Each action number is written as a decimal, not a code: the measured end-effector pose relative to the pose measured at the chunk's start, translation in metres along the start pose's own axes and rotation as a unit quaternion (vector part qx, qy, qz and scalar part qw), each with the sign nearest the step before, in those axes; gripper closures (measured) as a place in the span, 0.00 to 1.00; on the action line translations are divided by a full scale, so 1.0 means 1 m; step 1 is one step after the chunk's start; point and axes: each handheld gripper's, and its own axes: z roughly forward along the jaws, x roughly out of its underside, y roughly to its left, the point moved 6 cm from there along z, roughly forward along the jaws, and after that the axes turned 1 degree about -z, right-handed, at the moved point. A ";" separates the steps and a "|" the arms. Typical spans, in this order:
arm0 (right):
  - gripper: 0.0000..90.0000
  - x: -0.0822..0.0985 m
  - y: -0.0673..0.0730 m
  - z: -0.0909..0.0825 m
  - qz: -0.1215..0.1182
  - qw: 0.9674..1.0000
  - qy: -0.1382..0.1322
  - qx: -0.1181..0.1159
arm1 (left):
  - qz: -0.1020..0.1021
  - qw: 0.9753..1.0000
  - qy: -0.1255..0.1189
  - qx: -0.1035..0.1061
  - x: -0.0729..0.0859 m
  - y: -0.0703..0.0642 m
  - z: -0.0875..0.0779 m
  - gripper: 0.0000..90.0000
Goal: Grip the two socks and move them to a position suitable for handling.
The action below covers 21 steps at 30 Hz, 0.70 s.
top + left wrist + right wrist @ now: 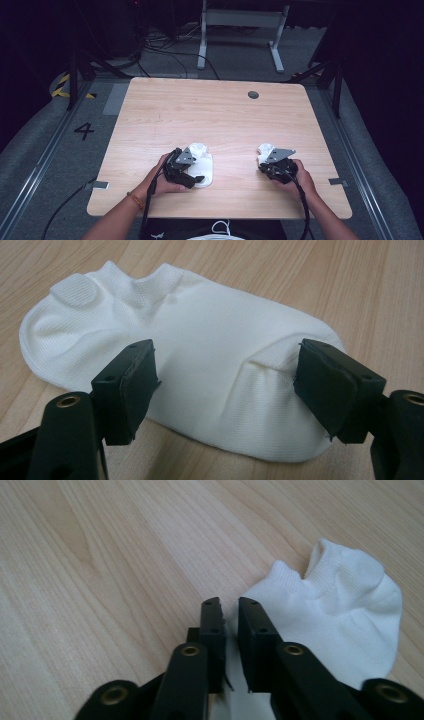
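Two white socks on a pale wood table (210, 107), one gripper at each.

Left gripper (226, 385): jaws spread wide across the left sock (190, 355), right pad touching a raised fold at the toe end; actual squeeze unclear. Right gripper (230, 630): jaws nearly together, pinching the near edge of the right sock (340, 625), its lower part hidden behind them. Beyond the table: dark room, grey floor, cables, a metal frame (240, 20).

Right sock (265, 151) half hidden under hand-held gripper (276, 168), forearms cut off at bottom edge
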 end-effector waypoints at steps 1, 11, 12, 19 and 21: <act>0.99 -0.001 0.001 -0.001 -0.005 1.000 -0.004 -0.005 | 0.002 1.000 0.003 0.000 -0.001 -0.001 0.000 0.27; 1.00 -0.017 0.024 -0.029 -0.026 0.996 -0.055 -0.060 | 0.063 0.998 -0.020 -0.001 -0.028 -0.023 -0.004 0.28; 1.00 -0.019 0.027 -0.032 -0.025 0.995 -0.063 -0.070 | 0.066 0.998 -0.021 0.000 -0.030 -0.025 -0.004 0.29; 1.00 -0.031 0.044 -0.047 -0.045 0.988 -0.092 -0.116 | 0.096 0.995 -0.032 0.024 -0.056 -0.041 0.014 0.31; 1.00 -0.035 0.048 -0.052 -0.049 0.986 -0.100 -0.121 | 0.117 0.992 -0.022 0.033 -0.062 -0.048 0.023 0.31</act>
